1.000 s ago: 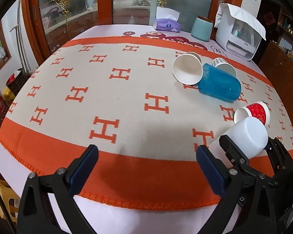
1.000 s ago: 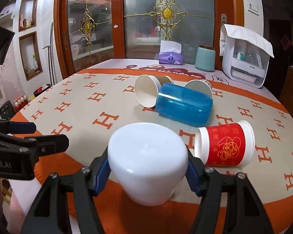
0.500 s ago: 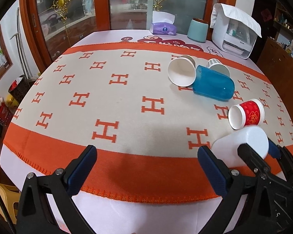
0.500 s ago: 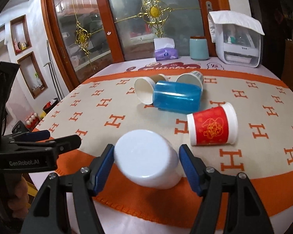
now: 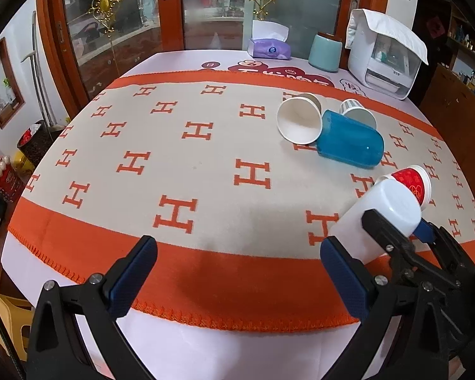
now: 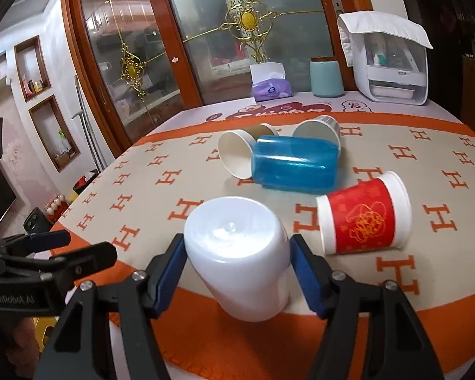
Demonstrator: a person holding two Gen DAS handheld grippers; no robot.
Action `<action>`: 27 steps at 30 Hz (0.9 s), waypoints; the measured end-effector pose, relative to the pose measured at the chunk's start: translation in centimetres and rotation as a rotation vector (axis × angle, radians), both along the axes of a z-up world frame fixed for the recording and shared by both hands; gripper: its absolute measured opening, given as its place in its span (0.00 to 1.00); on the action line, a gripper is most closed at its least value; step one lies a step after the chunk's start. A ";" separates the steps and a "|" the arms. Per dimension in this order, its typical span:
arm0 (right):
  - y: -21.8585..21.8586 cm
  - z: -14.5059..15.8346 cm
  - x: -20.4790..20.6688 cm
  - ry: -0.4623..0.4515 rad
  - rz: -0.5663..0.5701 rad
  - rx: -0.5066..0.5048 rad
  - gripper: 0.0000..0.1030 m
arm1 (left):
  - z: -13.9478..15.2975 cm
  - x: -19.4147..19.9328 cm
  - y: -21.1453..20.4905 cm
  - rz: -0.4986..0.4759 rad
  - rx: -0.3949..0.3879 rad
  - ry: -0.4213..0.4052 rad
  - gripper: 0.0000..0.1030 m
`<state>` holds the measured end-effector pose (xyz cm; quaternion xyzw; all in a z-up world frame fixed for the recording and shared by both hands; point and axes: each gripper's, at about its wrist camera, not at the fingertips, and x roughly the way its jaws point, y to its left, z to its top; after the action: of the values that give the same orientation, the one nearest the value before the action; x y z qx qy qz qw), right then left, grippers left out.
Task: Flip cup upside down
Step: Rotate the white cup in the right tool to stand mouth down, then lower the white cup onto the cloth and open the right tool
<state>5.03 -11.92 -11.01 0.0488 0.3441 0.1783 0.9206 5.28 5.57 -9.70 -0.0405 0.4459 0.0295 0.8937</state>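
My right gripper (image 6: 237,272) is shut on a white plastic cup (image 6: 240,256) and holds it tilted, closed bottom up and away from me, over the orange border of the cloth. The same cup (image 5: 383,218) shows in the left wrist view at the right, held by the right gripper (image 5: 392,231). My left gripper (image 5: 234,278) is open and empty above the near table edge, to the left of the cup. Its fingers (image 6: 66,250) show at the left of the right wrist view.
A red paper cup (image 6: 364,218) lies on its side just right of the white cup. A blue plastic cup (image 6: 293,164) and two paper cups (image 6: 237,155) (image 6: 316,131) lie beyond it. A tissue pack (image 6: 270,90), a teal canister (image 6: 326,77) and a white appliance (image 6: 392,66) stand at the back.
The right gripper has tipped the white cup further and lifted it slightly, so its bottom points up and away. The left gripper stays open in about the same place.
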 end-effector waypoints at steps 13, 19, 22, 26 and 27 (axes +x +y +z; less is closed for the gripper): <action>1.7 0.1 -0.6 -0.043 0.043 -0.090 0.67 | -0.1 0.1 0.3 0.000 0.004 0.007 0.99; 1.5 0.3 -0.8 -0.042 0.034 -0.077 0.67 | 0.0 0.1 0.4 0.008 0.006 0.006 0.99; 1.2 0.5 -1.0 -0.037 0.032 -0.059 0.67 | 0.1 0.1 0.8 0.018 0.010 0.000 0.99; 0.9 0.9 -1.2 -0.040 0.028 -0.043 0.67 | 0.4 0.1 1.2 0.029 0.007 -0.007 0.99; 0.8 1.0 -1.3 -0.042 0.028 -0.040 0.67 | 0.5 0.1 1.3 0.031 0.008 -0.008 0.99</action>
<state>3.77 -11.10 -10.02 0.0220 0.3289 0.1856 0.9257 5.43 6.85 -9.24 -0.0440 0.4413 0.0449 0.8951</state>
